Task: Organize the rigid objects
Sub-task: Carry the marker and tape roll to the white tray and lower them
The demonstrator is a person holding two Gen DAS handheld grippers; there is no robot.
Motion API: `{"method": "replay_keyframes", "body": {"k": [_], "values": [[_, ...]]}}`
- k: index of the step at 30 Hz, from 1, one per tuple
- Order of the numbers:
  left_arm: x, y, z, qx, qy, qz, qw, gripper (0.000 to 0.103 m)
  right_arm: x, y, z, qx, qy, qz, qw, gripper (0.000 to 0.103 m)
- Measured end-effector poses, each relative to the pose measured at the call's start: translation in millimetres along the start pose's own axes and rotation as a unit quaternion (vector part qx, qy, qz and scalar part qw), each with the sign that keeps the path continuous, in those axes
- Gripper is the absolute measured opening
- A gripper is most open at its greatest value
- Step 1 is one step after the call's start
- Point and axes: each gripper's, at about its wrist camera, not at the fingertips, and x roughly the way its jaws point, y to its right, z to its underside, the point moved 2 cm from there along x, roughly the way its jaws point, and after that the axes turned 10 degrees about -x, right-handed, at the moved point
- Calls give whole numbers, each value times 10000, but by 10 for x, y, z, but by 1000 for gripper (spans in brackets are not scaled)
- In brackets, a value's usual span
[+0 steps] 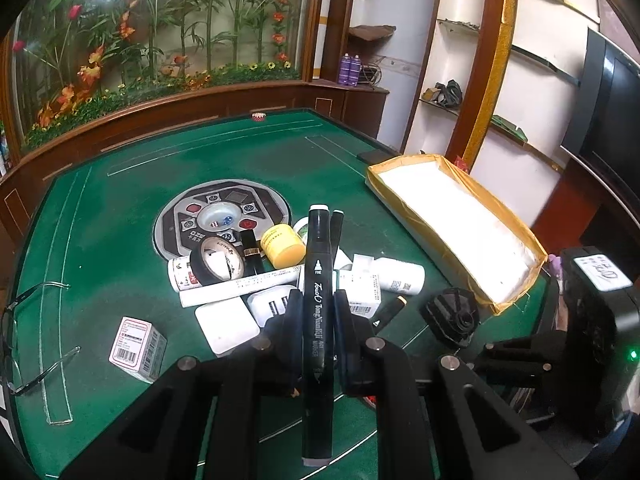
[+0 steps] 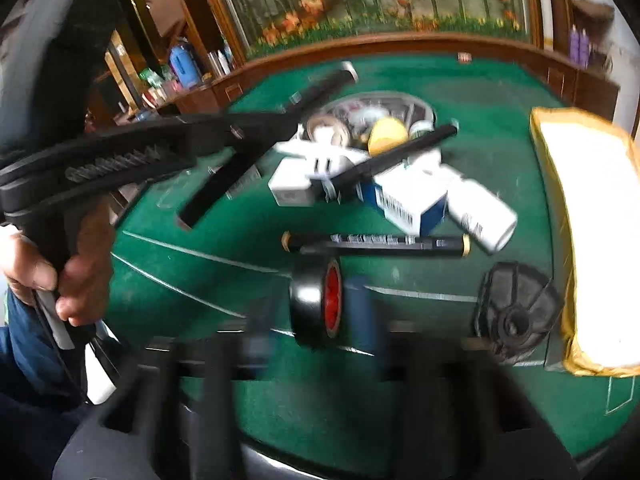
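In the left wrist view my left gripper (image 1: 319, 312) is shut on a black art marker (image 1: 318, 280), which stands along the fingers above the green table. The right wrist view shows that gripper (image 2: 276, 124) at the upper left, held by a hand, with the marker (image 2: 320, 88) sticking out. My right gripper (image 2: 312, 316), blurred, is shut on a black tape roll (image 2: 308, 304) with a red core, low over the felt. A pile of small rigid items lies mid-table: a yellow jar (image 1: 282, 246), a white bottle (image 1: 400, 276), white boxes and another tape roll (image 1: 218, 260).
A cardboard tray (image 1: 404, 210) with a white lining sits at the table's right side (image 2: 538, 152). A black round cap (image 2: 516, 312) lies beside it. A second marker (image 2: 376, 242) lies flat ahead of the right gripper. Glasses (image 1: 24, 340) and a barcode box (image 1: 138, 348) are at the left.
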Motion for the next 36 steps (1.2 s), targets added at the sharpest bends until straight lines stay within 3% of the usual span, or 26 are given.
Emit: {"method": "replay_keyframes", "body": {"k": [7,20,29,36], "values": [[48,118,-30,41,-35,80,10000,13,-261,258,53,510,366,-133,9979,15],[289,791,-275,372,-64,442,9983,14,-1013,1124,66,1341,1151,425,9833,15],[920,1361,-573,343,-457,733,9957,14,-1323,2127,-61,2217,1325,1082,9600,15],[1669,1533,-787,-144,-884,525,9946,14,-962,2932,-146,3222,1077,731,9377,15]]}}
